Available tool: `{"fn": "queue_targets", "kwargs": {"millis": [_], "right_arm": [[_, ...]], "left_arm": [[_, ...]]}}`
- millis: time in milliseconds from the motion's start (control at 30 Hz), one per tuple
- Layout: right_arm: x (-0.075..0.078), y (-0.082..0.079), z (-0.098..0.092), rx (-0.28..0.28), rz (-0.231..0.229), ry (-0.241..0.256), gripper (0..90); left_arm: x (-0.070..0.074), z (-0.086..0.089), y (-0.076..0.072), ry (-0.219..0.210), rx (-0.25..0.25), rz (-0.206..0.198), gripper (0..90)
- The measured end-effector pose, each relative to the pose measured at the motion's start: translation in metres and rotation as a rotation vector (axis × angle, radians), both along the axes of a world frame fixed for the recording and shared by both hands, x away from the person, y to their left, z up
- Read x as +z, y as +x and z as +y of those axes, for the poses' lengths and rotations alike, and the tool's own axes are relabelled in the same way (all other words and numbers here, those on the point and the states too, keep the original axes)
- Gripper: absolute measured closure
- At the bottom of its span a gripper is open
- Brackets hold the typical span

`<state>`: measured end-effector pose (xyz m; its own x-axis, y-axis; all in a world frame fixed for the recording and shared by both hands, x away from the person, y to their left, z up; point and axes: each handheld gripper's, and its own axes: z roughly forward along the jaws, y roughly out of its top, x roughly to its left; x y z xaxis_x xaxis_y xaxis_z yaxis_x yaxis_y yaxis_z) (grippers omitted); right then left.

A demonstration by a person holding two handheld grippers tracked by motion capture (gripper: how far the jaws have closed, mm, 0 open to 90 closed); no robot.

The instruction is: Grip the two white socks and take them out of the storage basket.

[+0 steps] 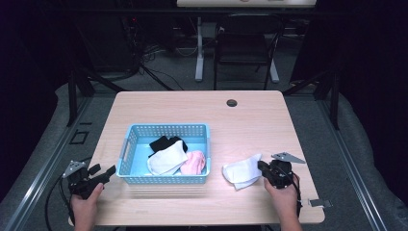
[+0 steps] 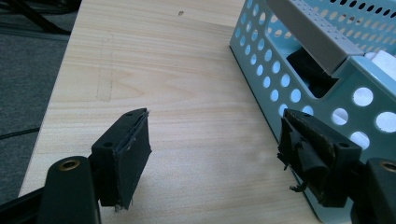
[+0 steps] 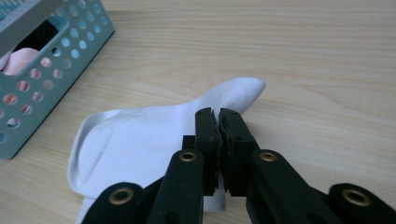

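A white sock (image 1: pixel 240 172) lies flat on the wooden table (image 1: pixel 202 108), right of a light blue basket (image 1: pixel 168 128). My right gripper (image 1: pixel 262 167) sits at the sock's right edge; in the right gripper view its jaws (image 3: pixel 217 112) are pressed together over the white sock (image 3: pixel 135 140), apparently pinching its edge. In the basket lie a black sock (image 1: pixel 166 143), a white sock (image 1: pixel 168 159) and a pink sock (image 1: pixel 195 162). My left gripper (image 1: pixel 103 171) rests open just left of the basket's near corner. Its jaws (image 2: pixel 212 114) stand wide apart over bare wood beside the basket wall (image 2: pixel 261 70).
A cable hole (image 1: pixel 232 103) sits near the table's far edge. Beyond the table stand a chair (image 1: pixel 245 45) and desk legs on grey floor. The basket corner (image 3: pixel 70 42) is to the left in the right gripper view. Bare wood lies beyond and right of the sock.
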<state>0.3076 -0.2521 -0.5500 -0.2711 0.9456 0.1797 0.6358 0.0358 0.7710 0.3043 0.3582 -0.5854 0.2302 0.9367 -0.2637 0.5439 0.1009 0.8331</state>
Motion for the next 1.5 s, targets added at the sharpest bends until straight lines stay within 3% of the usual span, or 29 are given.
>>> {"fn": "queue_targets", "kwargs": {"millis": [100, 233, 300, 433, 567, 700, 933, 1133, 1500], "right_arm": [[-0.004, 0.002, -0.004, -0.037, 0.003, 0.017, 77.2], [-0.005, -0.001, -0.006, -0.073, -0.068, 0.014, 63.8], [-0.004, -0.002, -0.005, -0.074, -0.095, 0.026, 61.5], [-0.003, -0.004, -0.002, -0.068, -0.124, 0.001, 59.6], [0.001, -0.005, 0.005, -0.040, -0.141, -0.008, 57.7], [0.007, -0.007, 0.015, 0.000, -0.149, 0.015, 56.7], [0.036, -0.013, 0.047, 0.082, -0.224, -0.056, 50.6], [0.054, -0.005, 0.067, 0.145, -0.201, -0.019, 51.6], [0.083, 0.015, 0.106, 0.251, -0.156, -0.056, 48.1]], "left_arm": [[0.000, 0.000, 0.000, -0.003, 0.001, 0.001, 24.8], [0.000, 0.000, 0.000, -0.001, 0.000, 0.000, 24.8], [0.000, 0.000, 0.000, -0.001, 0.000, -0.001, 24.8], [0.000, 0.000, 0.000, -0.004, 0.002, -0.001, 24.8], [0.000, 0.001, 0.000, -0.005, 0.004, -0.002, 24.8], [0.000, 0.000, 0.000, -0.007, 0.004, -0.005, 24.8], [0.000, 0.001, -0.001, -0.007, 0.004, 0.001, 24.8], [0.000, 0.001, -0.001, -0.011, 0.010, -0.005, 24.8], [0.000, 0.001, -0.001, -0.012, 0.011, -0.005, 24.8]]}}
